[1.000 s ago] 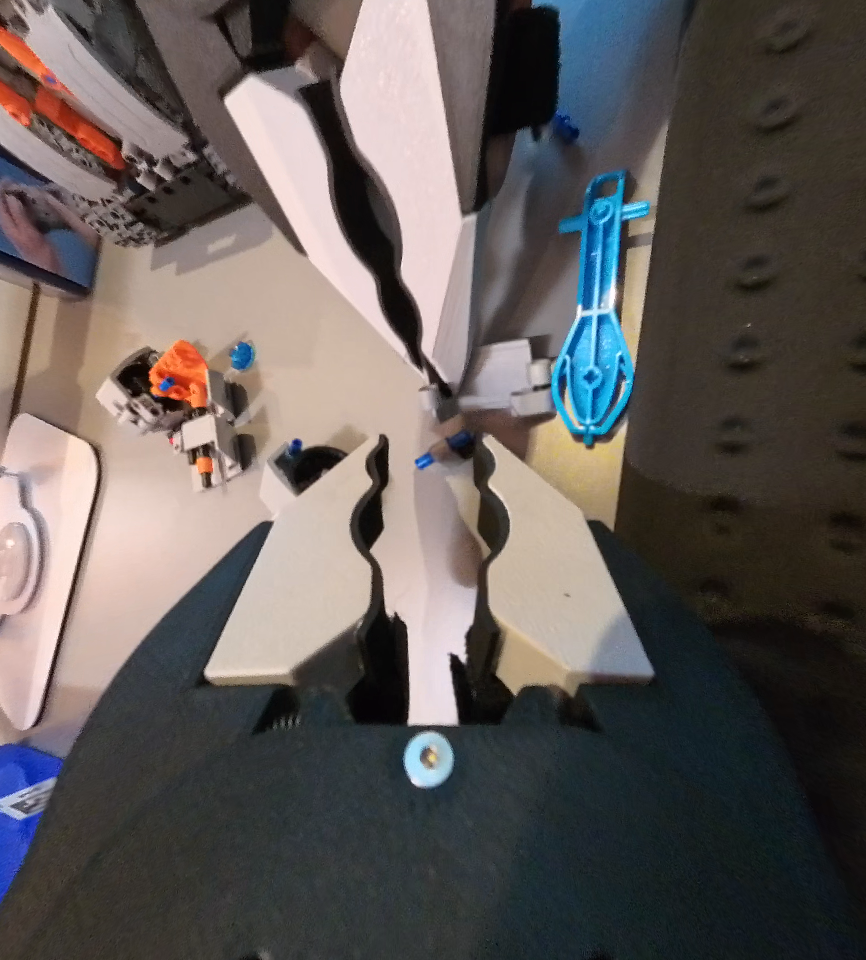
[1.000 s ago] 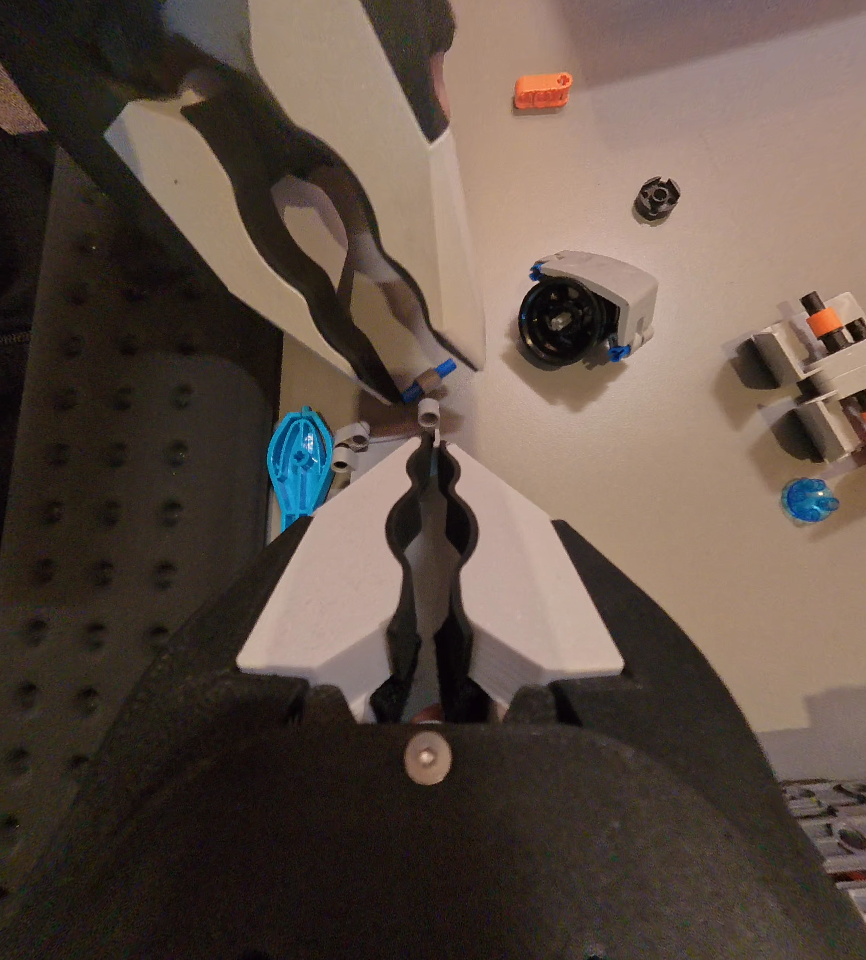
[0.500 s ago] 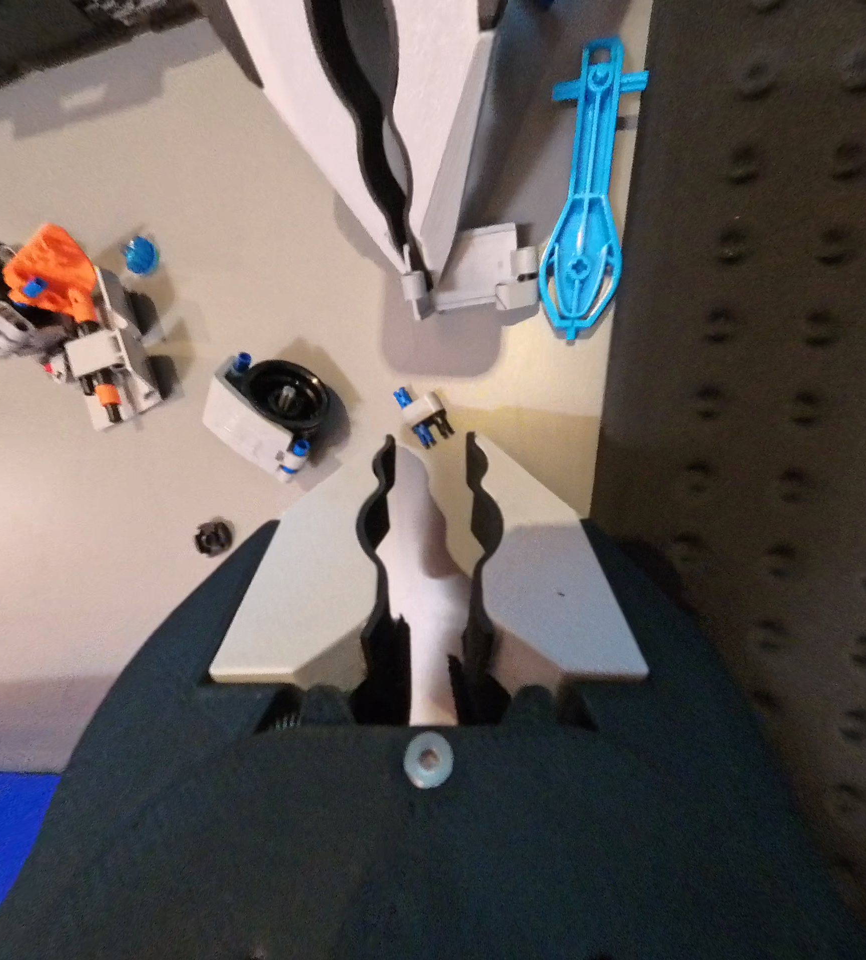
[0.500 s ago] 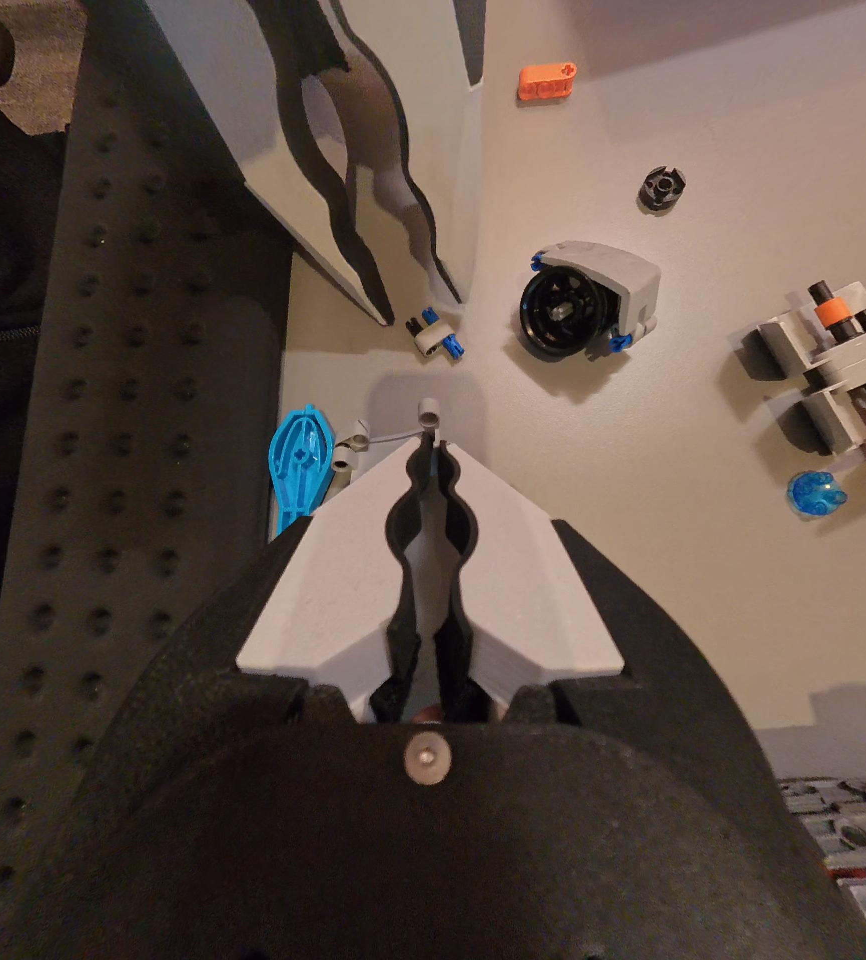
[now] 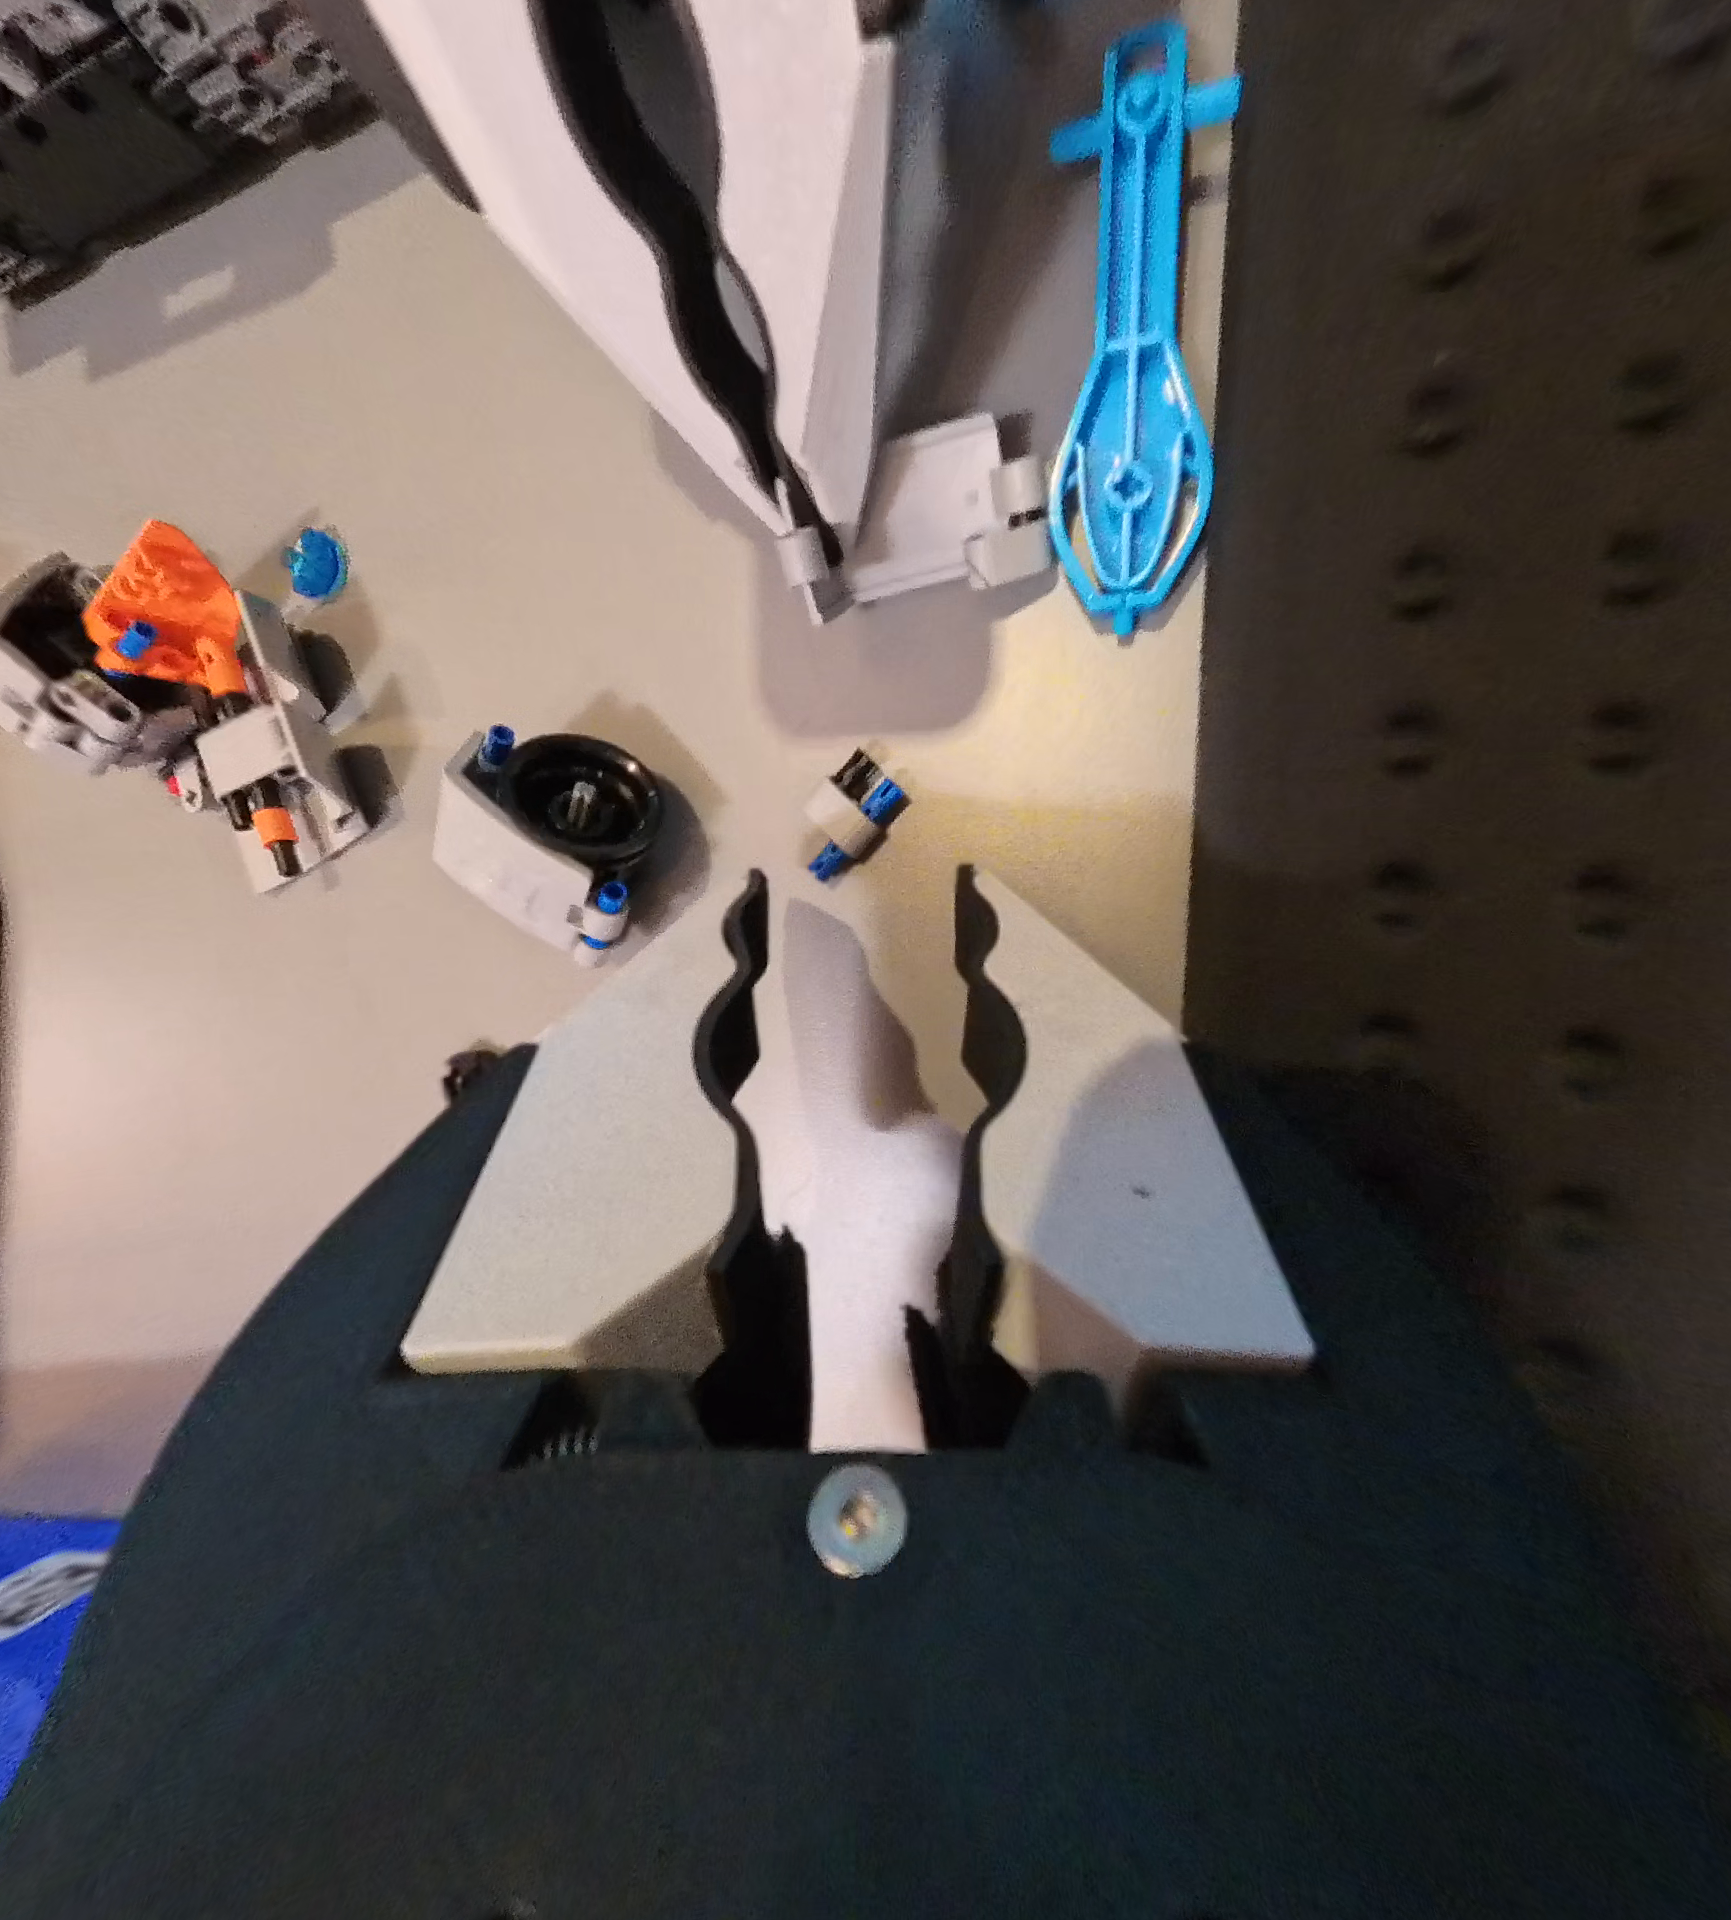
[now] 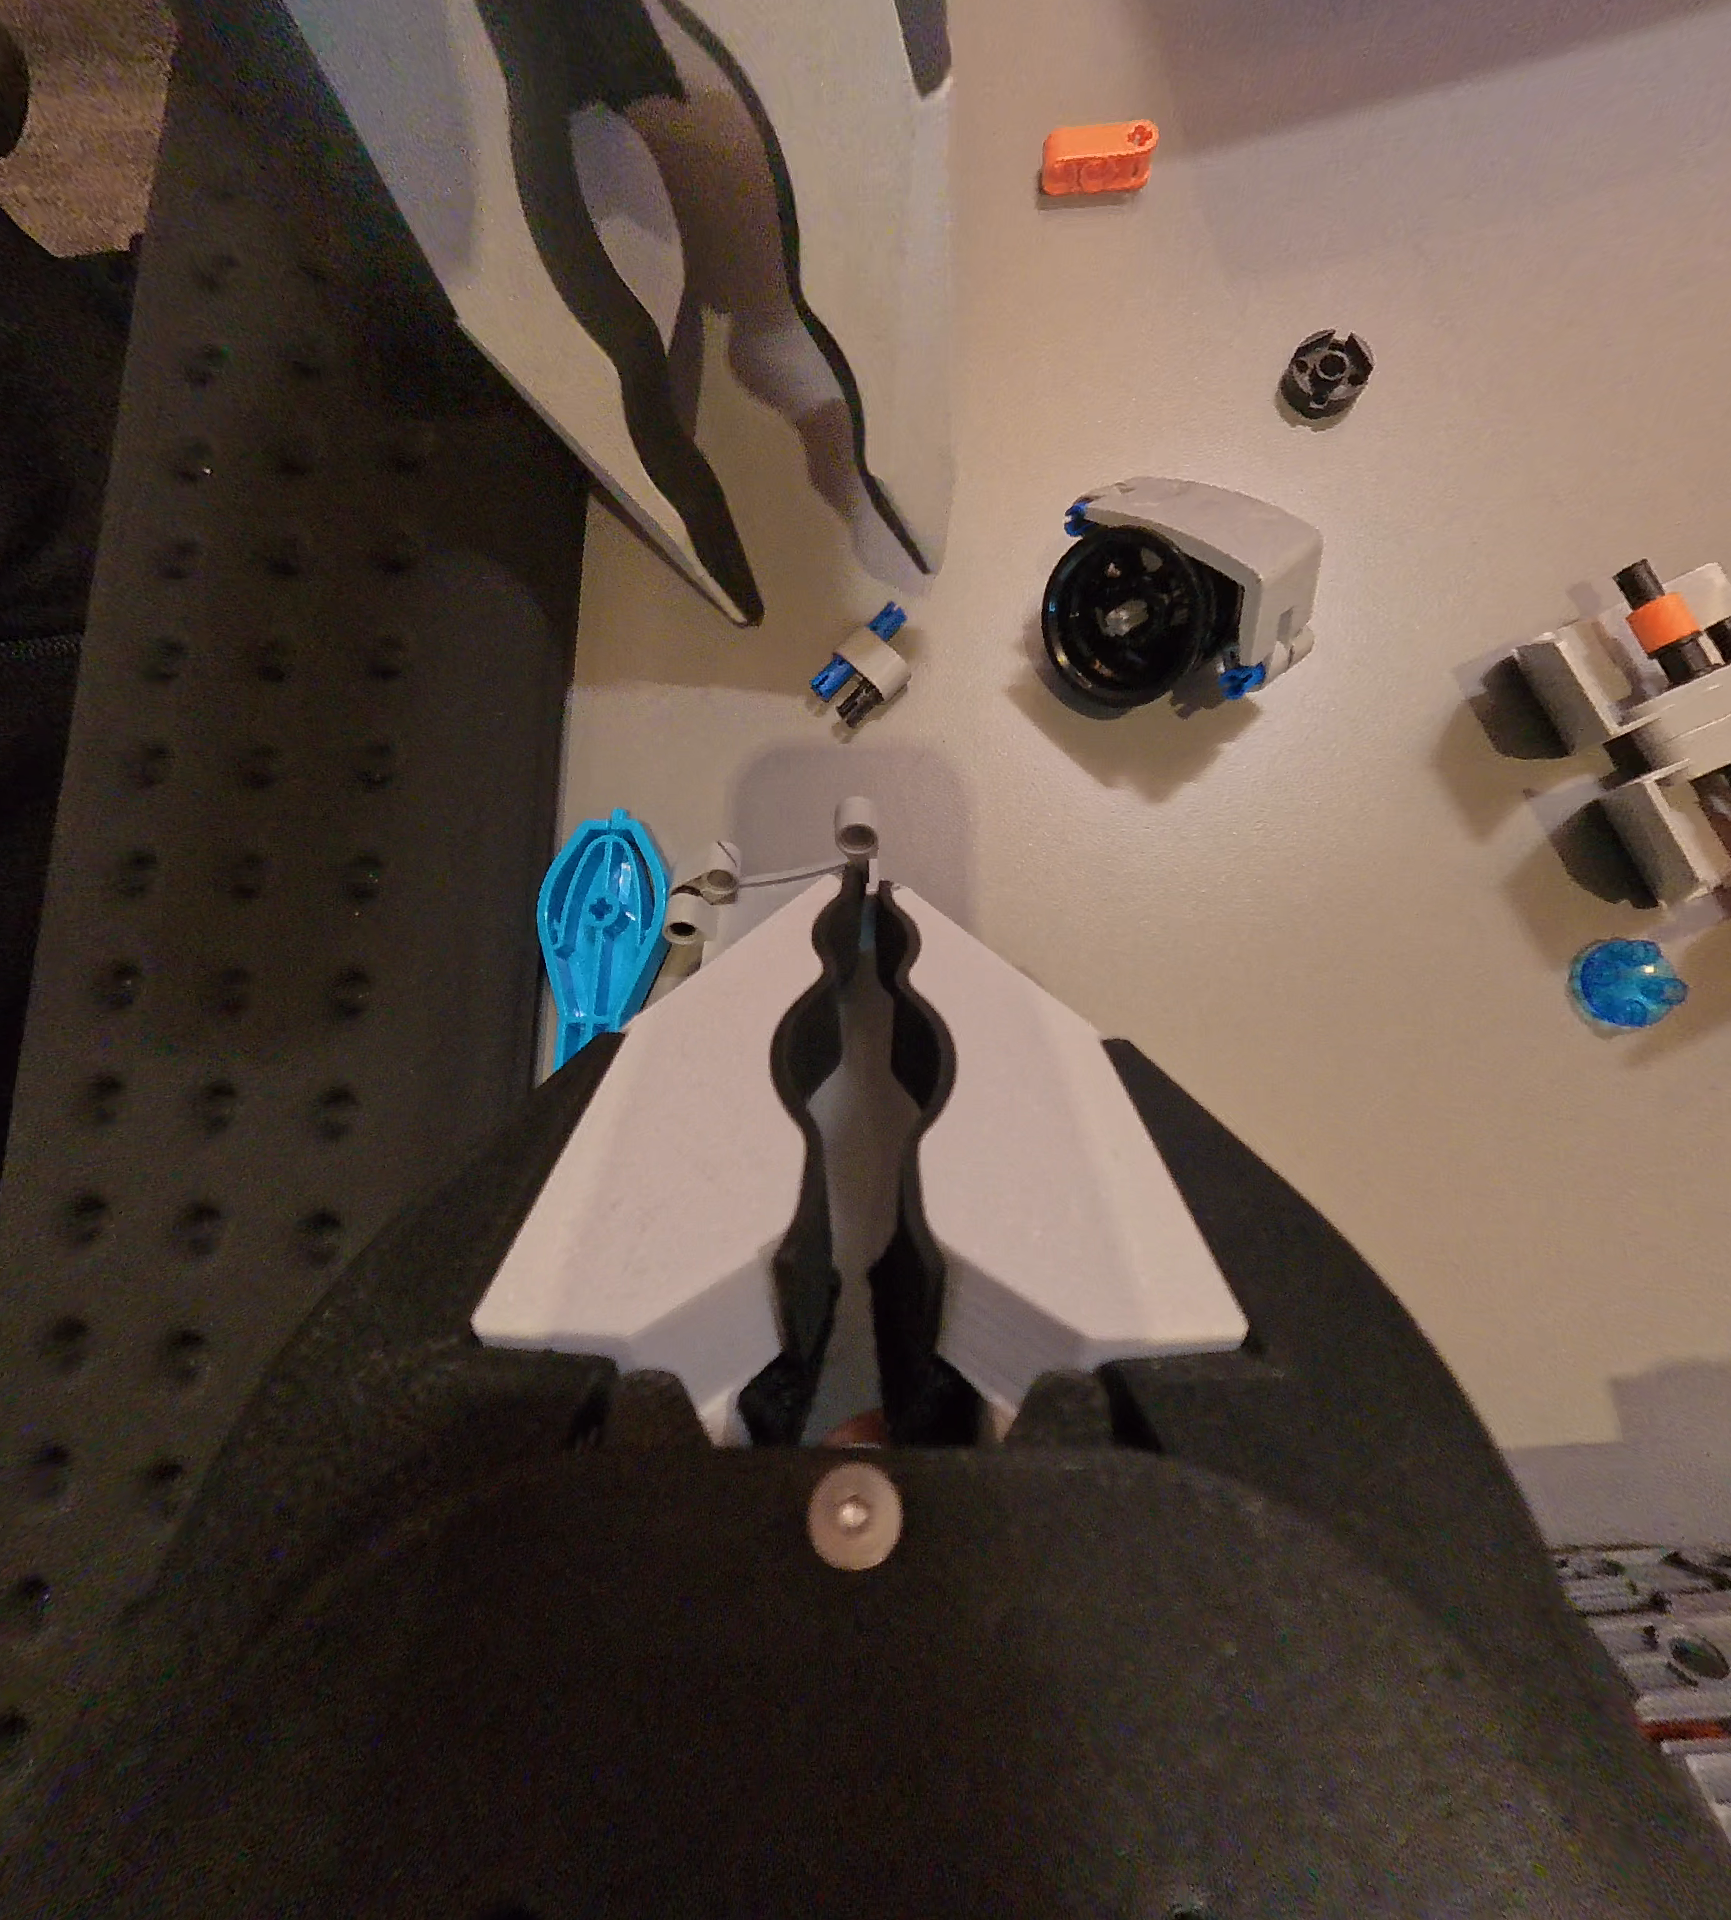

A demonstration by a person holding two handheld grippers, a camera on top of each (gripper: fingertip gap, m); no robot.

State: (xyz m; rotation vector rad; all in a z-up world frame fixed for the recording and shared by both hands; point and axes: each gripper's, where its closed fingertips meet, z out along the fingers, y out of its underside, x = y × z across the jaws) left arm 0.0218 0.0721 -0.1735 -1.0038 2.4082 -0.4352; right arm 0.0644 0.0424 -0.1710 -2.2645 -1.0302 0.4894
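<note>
My left gripper (image 5: 859, 883) is open and empty, its tips just short of a small grey connector with blue pins (image 5: 856, 816) that lies on the beige table (image 5: 528, 468). My right gripper (image 6: 866, 883) is shut on the corner of a grey panel piece (image 6: 856, 836) and holds it just above the table. The left wrist view shows that panel (image 5: 934, 499) in the right gripper (image 5: 804, 520). The right wrist view shows the connector (image 6: 866, 665) lying below the open left gripper (image 6: 835, 592).
A black wheel under a grey fender (image 6: 1173, 603), a grey and orange assembly (image 6: 1671, 748), a clear blue stud (image 6: 1625, 982), a black round piece (image 6: 1326, 374) and an orange beam (image 6: 1100, 156) lie about. A blue paddle piece (image 5: 1131, 416) lies by the dark perforated surface (image 5: 1515, 727). Left tips to right tips: about 6 cm. About 12 cm separates my right fingertips from the clear blue stud (image 6: 1625, 982). It is also in sight in the left wrist view (image 5: 311, 561).
My left gripper let go of the small connector, which now lies on the table, then pulled back and opened wider. My right gripper has stayed shut on the panel.
</note>
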